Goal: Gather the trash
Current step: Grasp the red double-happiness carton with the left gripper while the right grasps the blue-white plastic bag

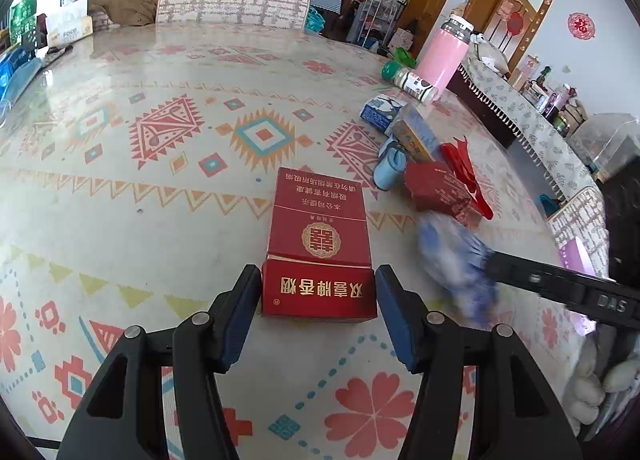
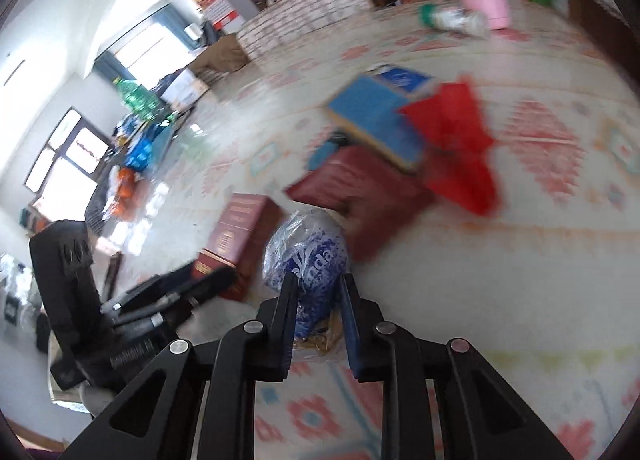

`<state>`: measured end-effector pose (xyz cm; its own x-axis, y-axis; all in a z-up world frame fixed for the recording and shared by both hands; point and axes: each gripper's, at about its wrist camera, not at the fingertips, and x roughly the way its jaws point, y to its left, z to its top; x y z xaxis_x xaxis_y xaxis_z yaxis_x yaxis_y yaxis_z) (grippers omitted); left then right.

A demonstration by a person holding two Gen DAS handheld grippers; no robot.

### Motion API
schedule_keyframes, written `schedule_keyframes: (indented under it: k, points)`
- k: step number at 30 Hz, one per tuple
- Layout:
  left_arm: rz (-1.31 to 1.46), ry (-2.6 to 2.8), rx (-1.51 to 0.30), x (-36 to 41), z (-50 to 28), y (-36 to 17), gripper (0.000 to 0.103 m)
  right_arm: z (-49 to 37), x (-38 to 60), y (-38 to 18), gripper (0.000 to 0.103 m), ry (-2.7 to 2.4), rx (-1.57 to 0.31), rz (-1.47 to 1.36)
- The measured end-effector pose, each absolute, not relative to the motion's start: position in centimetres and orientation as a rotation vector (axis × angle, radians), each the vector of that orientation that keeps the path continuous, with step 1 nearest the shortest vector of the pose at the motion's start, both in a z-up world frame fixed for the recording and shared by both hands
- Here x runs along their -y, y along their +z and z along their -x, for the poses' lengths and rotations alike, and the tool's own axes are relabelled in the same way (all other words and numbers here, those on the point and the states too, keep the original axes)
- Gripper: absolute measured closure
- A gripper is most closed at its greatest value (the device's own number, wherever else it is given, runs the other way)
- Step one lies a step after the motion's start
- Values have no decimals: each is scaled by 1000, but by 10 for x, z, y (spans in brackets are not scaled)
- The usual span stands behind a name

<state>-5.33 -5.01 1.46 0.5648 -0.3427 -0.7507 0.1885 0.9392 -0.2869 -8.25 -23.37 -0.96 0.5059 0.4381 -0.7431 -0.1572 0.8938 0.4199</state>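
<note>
From the left wrist, the left gripper pinches a red pack lying flat on the table, its blue pads against the pack's near flap on both sides; the gripper's base is cut off by the bottom edge. At about 3 o'clock from the pack a blue-and-white wrapper is smeared by motion, so its outline is hard to make out, and the black body of the right gripper reaches in from the right edge and hides its far side. Toward 1 o'clock a heap of trash lies close together: a second red pack, a red bag, a blue box and a pale blue roll, each partly covered by its neighbour. Farther at 1 o'clock a pink bottle stands upright beside a bottle lying on its side. From the right wrist, most of the picture is blurred. The right gripper is closed on the wrapper, which bulges up between the fingers while its lower part is hidden behind them. The red pack lies at 10 o'clock from the wrapper, its near end covered by the left gripper. The heap sits at 1 o'clock, its edges too smeared to separate cleanly.
</note>
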Motion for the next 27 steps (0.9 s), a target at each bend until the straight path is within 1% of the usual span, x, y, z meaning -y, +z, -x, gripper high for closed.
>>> schedule_keyframes:
  k: [1, 3, 4, 5, 6, 11, 15, 16, 19, 20, 22, 23, 27]
  points:
    - [176, -310, -919, 51, 53, 15, 45, 87, 240, -7, 79, 346, -964, -311]
    - [161, -297, -914, 54, 51, 15, 44, 93, 244, -5, 59, 316, -950, -284]
    - [154, -289, -910, 55, 51, 15, 44, 95, 244, -5, 38, 306, -942, -272]
    - [151, -284, -908, 56, 50, 14, 44, 96, 243, -5, 28, 306, -931, -266]
    - [152, -281, -905, 56, 50, 14, 44, 97, 240, -6, 27, 313, -921, -252]
    - [166, -263, -894, 54, 47, 14, 44, 88, 218, -15, 27, 317, -917, -157]
    - [146, -262, -894, 55, 46, 14, 44, 80, 209, -21, 27, 319, -912, -136]
    - [143, -258, -895, 55, 46, 14, 46, 79, 208, -21, 27, 321, -911, -135]
    - [157, -260, -892, 52, 46, 15, 47, 80, 200, -22, 28, 329, -905, -104]
    - [163, -259, -890, 51, 47, 15, 48, 80, 197, -22, 39, 329, -902, -86]
    - [175, -251, -886, 48, 48, 15, 48, 85, 193, -21, 52, 347, -898, -79]
    - [180, -246, -885, 47, 49, 15, 48, 87, 193, -20, 62, 357, -899, -87]
    - [206, -234, -874, 42, 51, 16, 48, 99, 200, -15, 70, 359, -884, -112]
